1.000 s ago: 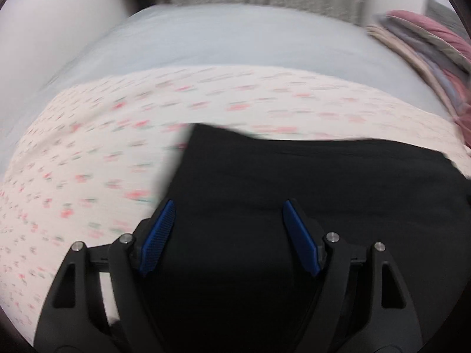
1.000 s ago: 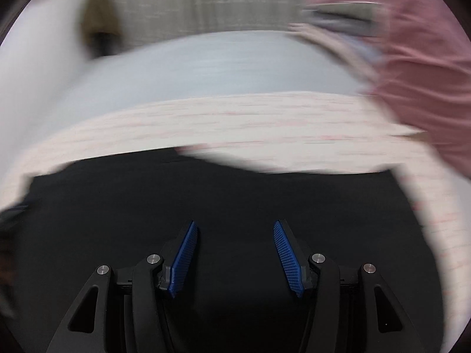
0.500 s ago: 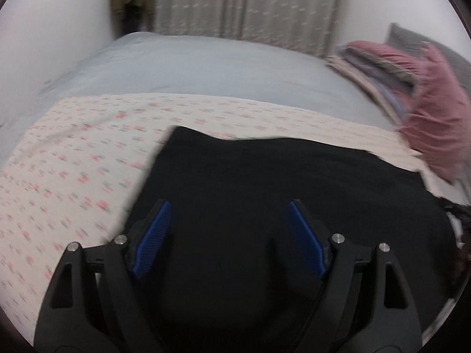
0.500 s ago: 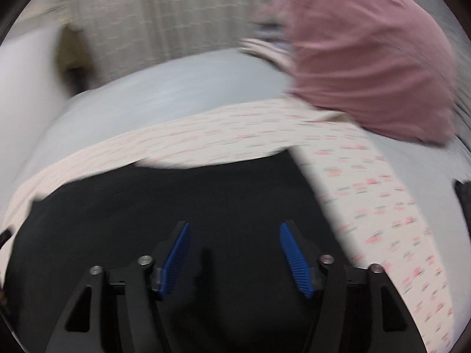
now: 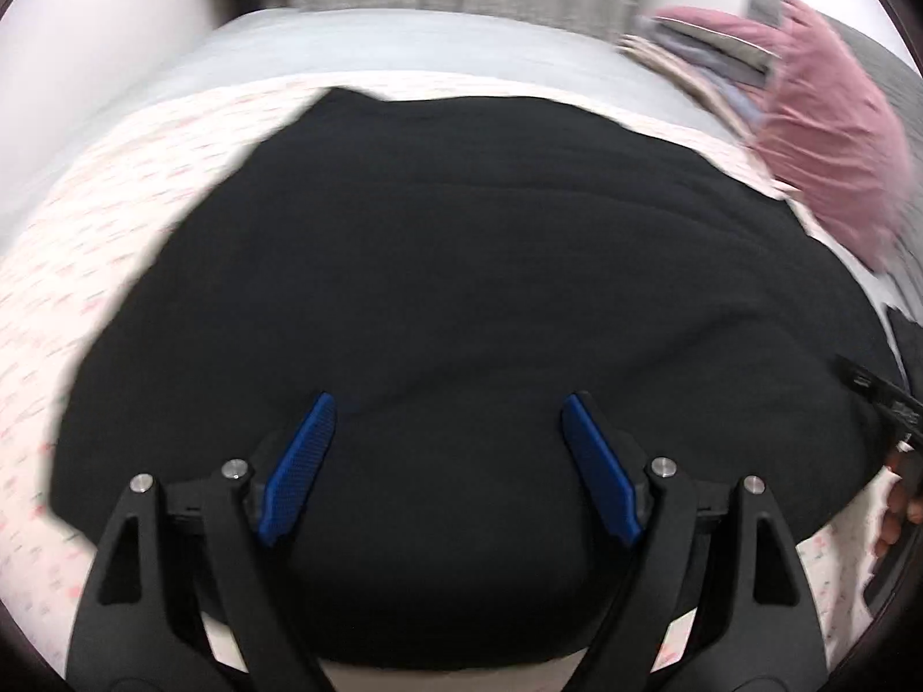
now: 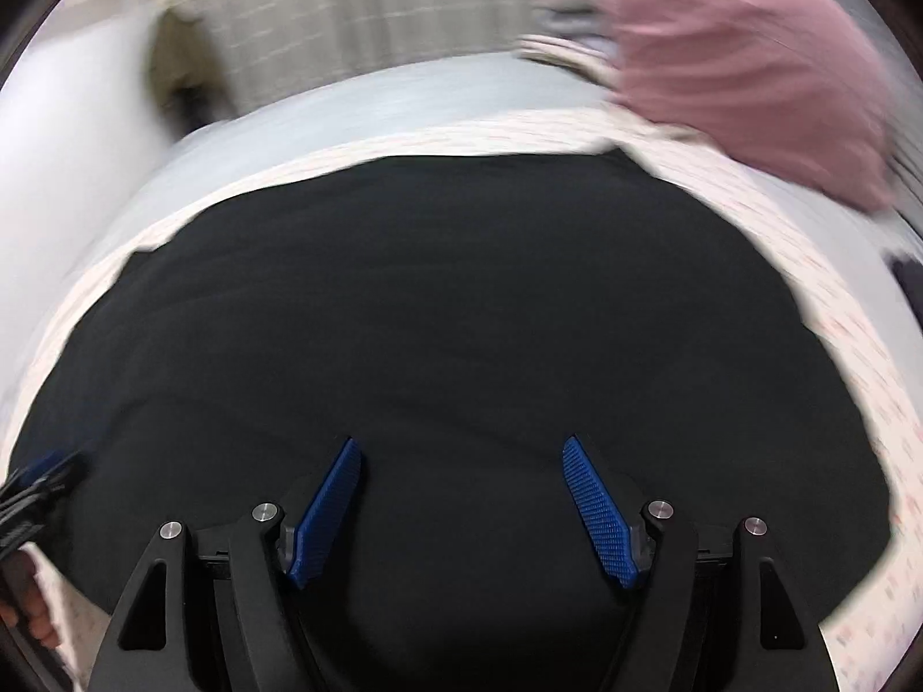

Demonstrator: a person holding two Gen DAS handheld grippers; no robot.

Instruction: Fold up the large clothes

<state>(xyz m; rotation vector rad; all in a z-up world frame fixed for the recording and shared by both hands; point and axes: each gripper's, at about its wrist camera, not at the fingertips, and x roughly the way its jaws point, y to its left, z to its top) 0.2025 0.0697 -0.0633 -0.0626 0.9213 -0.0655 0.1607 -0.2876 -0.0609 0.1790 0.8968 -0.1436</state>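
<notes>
Black garment [image 5: 461, 265] lies flat, long axis sideways across the bed [image 5: 404, 40]. Left gripper [image 5: 447, 458] wide, empty; right gripper [image 6: 461, 504] opening, empty.

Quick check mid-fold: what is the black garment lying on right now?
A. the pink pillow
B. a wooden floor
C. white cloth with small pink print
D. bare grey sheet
C: the black garment lies spread on the white pink-printed cloth, which shows around its edges in both wrist views.

My left gripper [image 5: 447, 412] points steeply down, blue pads spread wide and empty, while my right gripper [image 6: 461, 455] beside it is opening, nothing between its jaws.
</notes>
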